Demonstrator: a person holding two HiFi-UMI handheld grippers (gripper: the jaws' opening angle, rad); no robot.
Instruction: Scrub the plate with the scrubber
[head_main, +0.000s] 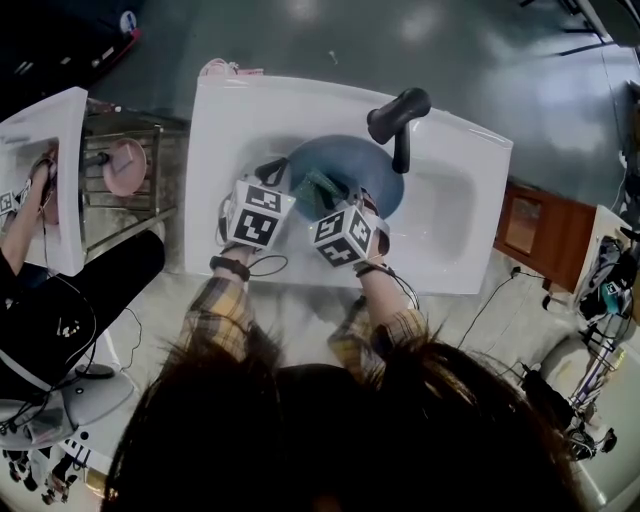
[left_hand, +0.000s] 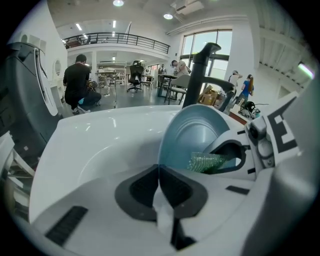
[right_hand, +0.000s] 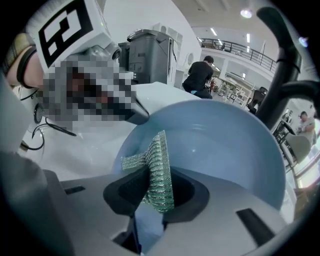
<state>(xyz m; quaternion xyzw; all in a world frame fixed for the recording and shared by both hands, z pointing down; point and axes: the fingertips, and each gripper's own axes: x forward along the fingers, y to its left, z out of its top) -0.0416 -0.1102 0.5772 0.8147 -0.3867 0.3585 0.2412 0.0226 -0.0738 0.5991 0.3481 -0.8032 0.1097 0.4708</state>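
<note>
Right gripper (right_hand: 150, 200) with scrubber (right_hand: 159, 165), left gripper (left_hand: 159, 182) with plate (left_hand: 192, 135)

In the head view my hair (head_main: 330, 440) blocks the bottom of the picture. The marker cubes on my left gripper (left_hand: 159, 175) and right gripper (right_hand: 152, 185) cover most of their jaws and the near half of the plate (head_main: 345, 160). The faucet (head_main: 400, 115) hides part of the plate's far rim. In the left gripper view my right gripper covers the plate's lower right. In the right gripper view the scrubber (right_hand: 160, 165) disappears at its lower end between my jaws, and the faucet runs off the top edge.
</note>
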